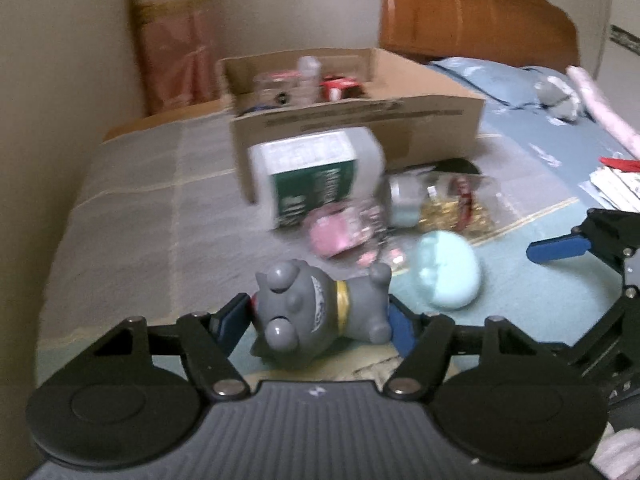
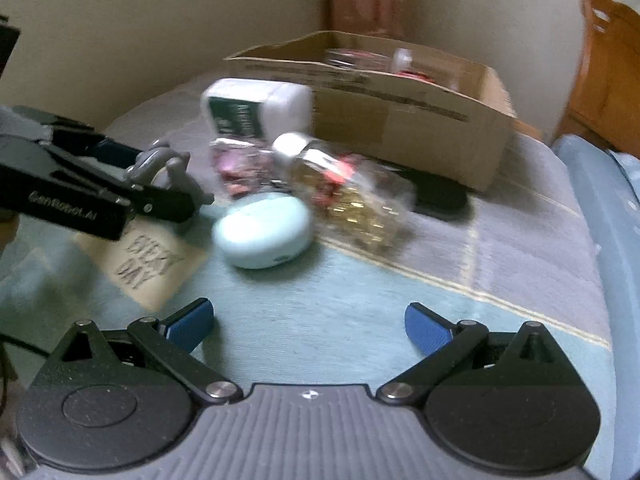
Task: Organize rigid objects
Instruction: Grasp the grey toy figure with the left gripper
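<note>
My left gripper (image 1: 316, 316) is shut on a grey toy cat figurine (image 1: 316, 308) with a gold collar, held lying sideways just above the bedspread. It also shows in the right wrist view (image 2: 168, 168). My right gripper (image 2: 308, 324) is open and empty, low over the bed, and shows at the right of the left wrist view (image 1: 560, 246). Ahead lie a pale blue oval case (image 2: 262, 232), a white and green bottle (image 2: 256, 114), a clear jar of gold pieces (image 2: 348, 188) and a pink packet (image 1: 336, 232). The open cardboard box (image 1: 400, 112) holds several items.
A wooden headboard (image 1: 480, 12) and blue pillow (image 1: 484, 76) stand behind the box. Papers (image 1: 616, 184) lie at the right. A black flat object (image 2: 440, 198) sits by the box. A wall and curtain (image 1: 176, 40) close the far side.
</note>
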The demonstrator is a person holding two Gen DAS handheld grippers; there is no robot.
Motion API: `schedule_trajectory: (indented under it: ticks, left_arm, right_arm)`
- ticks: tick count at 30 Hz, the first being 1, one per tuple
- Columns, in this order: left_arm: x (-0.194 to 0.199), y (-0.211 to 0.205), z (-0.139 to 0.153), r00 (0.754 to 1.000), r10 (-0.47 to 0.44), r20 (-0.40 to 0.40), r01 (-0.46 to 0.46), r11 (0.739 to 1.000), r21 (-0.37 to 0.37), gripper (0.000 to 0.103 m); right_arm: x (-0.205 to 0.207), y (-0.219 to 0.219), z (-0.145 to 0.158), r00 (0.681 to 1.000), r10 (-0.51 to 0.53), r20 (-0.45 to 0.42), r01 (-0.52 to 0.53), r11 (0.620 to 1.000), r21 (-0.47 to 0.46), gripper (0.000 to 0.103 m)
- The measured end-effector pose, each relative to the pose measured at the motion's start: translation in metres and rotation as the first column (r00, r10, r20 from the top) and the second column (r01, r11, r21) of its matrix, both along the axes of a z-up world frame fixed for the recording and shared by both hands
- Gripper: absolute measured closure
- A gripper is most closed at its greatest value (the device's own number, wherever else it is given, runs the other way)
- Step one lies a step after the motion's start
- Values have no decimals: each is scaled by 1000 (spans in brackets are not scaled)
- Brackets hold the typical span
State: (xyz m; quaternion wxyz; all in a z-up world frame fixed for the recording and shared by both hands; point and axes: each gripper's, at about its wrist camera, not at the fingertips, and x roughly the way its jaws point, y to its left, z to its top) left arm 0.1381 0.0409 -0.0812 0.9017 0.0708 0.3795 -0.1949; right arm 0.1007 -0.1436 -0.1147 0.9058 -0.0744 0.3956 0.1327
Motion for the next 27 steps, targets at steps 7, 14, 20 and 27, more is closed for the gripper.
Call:
schedule_trajectory:
  ticks: [7, 14, 20, 27]
  left_arm:
    - [-10, 22, -2, 997, 79, -15, -79, 996, -34, 33]
    - [-12, 28, -1, 996, 90, -20, -91, 995, -42, 32]
    - [-12, 33, -1, 996, 87, -24, -89, 994, -61, 32]
    - [-13, 34, -2, 997, 79, -22, -81, 994, -67, 31]
  right_arm:
    - [20, 27, -1, 990, 138, 17, -138, 990, 4, 0]
    - [36, 41, -2, 986, 161, 34, -161, 987, 8, 0]
    - [20, 47, -1, 973, 231, 13, -231, 973, 7, 0]
    - [13, 45, -1, 959, 283, 28, -283, 959, 8, 0]
